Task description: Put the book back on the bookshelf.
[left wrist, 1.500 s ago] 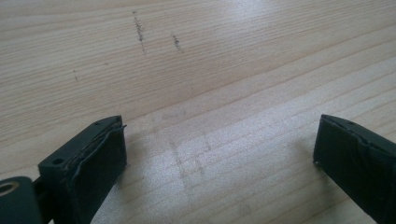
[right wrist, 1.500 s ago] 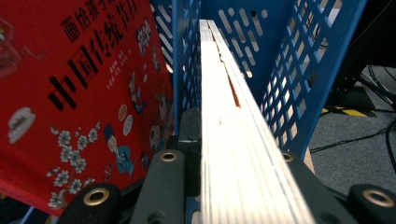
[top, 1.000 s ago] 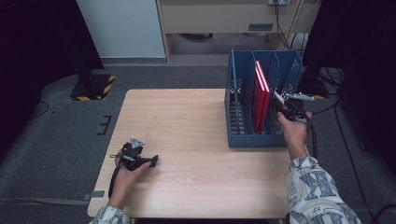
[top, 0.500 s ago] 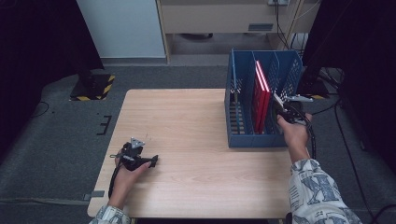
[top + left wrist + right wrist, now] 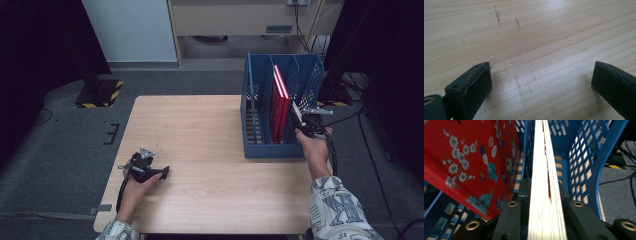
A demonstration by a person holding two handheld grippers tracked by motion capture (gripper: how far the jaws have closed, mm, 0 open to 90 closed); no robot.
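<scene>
White page edges sit clamped in our right claw, the book going into the blue rack beside a red book. Next, we reckon: lower, release. Left claw idles open on the bench.

One blue file rack on the table, two red books standing inside, a third book edge-on.
</scene>
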